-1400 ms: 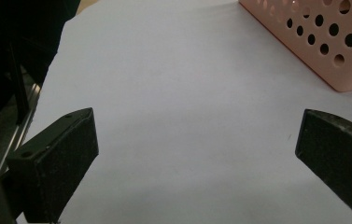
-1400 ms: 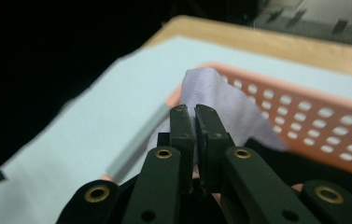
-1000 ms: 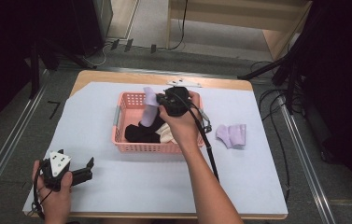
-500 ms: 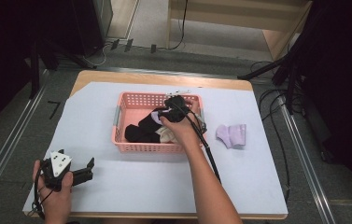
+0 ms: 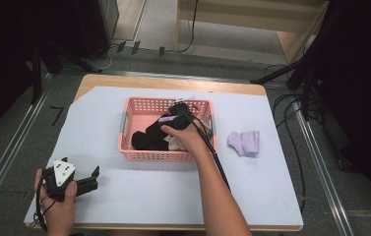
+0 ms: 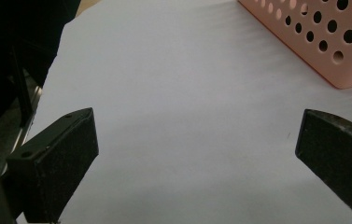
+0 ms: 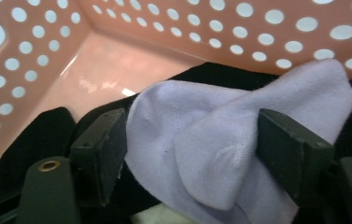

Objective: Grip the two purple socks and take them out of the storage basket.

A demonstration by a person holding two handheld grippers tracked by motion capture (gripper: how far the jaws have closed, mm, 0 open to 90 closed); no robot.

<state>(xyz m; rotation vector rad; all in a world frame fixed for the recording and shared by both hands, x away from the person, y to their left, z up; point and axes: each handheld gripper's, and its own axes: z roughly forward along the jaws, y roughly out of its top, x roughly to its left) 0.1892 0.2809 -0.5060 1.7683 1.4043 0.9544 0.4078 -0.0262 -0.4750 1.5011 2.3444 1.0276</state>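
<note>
grey floor [image 5: 20, 132], wooden furniture [image 5: 252, 24] behind, dark surroundings, floor cables [image 5: 284, 105]

A pale lilac sock [image 7: 239, 135] lies on black socks [image 5: 148, 137] in a pink basket [image 5: 139, 155] dotted with round holes, on a pale lavender sheet [image 5: 139, 196], with 1 more lilac sock [image 5: 244, 142] outside it.

Lavender sock [image 7: 220, 140], soft knit, crumpled and folded over, lies inside pink perforated basket [image 5: 139, 155] on top of black socks [image 5: 148, 137]. Second lavender sock [image 5: 244, 142] lies folded on table right of basket.
</note>
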